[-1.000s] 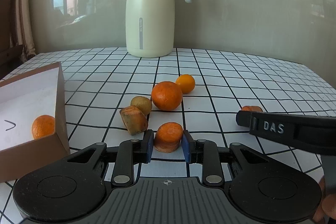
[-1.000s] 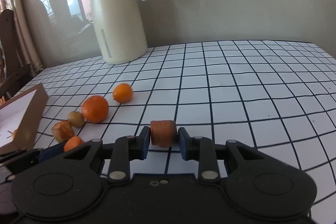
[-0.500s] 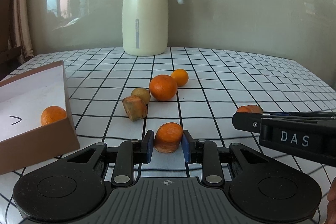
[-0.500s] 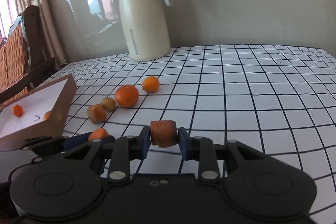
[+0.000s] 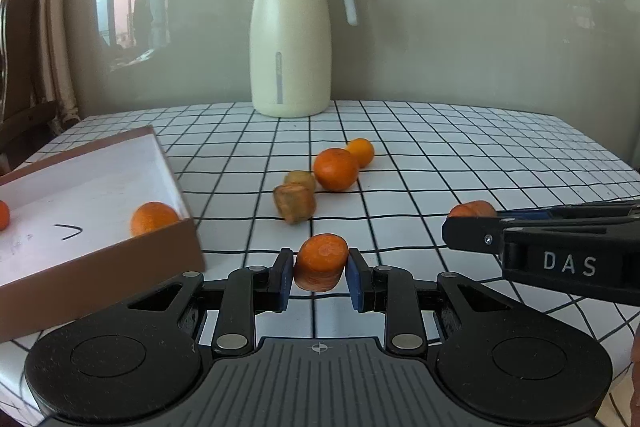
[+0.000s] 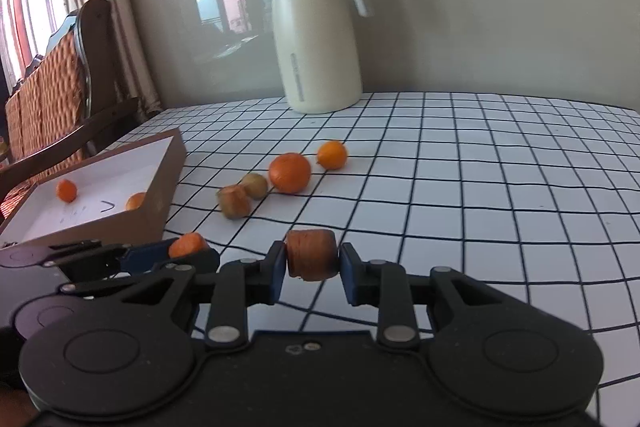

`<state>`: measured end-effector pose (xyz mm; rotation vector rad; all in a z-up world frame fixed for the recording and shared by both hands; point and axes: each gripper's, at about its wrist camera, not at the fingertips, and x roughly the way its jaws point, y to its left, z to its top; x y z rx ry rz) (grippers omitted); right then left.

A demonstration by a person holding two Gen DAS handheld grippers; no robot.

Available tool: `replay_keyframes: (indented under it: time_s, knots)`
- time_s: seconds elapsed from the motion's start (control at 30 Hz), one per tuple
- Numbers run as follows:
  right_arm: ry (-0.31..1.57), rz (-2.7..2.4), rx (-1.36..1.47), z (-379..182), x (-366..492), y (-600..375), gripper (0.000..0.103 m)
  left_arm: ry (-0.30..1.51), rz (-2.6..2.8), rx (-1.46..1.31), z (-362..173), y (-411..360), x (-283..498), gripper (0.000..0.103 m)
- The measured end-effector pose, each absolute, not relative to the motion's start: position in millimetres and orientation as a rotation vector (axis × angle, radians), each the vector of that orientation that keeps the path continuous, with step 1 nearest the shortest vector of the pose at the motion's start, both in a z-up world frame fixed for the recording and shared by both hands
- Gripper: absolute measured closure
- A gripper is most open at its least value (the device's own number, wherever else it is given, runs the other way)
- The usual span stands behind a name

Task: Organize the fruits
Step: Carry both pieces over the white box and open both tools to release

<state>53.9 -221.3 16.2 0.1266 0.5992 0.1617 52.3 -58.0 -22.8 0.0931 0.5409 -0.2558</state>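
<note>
Clamping an orange carrot chunk (image 5: 321,261) in my left gripper (image 5: 320,277), jaws closed on its sides above the checked table (image 5: 460,155); my right gripper (image 6: 312,269) pinches a browner carrot piece (image 6: 311,253) likewise. Beyond sit loose fruits (image 5: 335,169), the cardboard box (image 5: 100,227) to the left with oranges (image 5: 154,218), the thermos (image 5: 290,39) farthest.

I see matt black plastic on my left gripper (image 5: 319,277), with blue rubbery-looking pads on the fingers (image 5: 284,277). The desk (image 5: 460,147) wears a smooth white cloth with a black grid. The box (image 5: 120,255) looks like brown cardboard, and the jug (image 5: 290,67) has a satin cream finish.
</note>
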Motion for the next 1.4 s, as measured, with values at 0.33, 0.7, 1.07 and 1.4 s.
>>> replay_keyframes:
  time_s: [0.33, 0.7, 1.07, 1.4]
  knots:
    - [0.52, 0.228, 0.084, 35, 54, -188, 0.083, 0.47, -0.211, 0.068, -4, -25, 39, 0.074]
    - [0.381, 0.288, 0.064, 47, 59, -149, 0.083, 0.397, -0.106, 0.021, 11, 25, 30, 0.074]
    - [0.287, 0.339, 0.032, 51, 66, -106, 0.083, 0.336, 0.034, -0.031, 17, 74, 24, 0.074]
    - [0.292, 0.371, 0.054, 46, 84, -72, 0.083, 0.319, 0.191, -0.078, 18, 121, 27, 0.074]
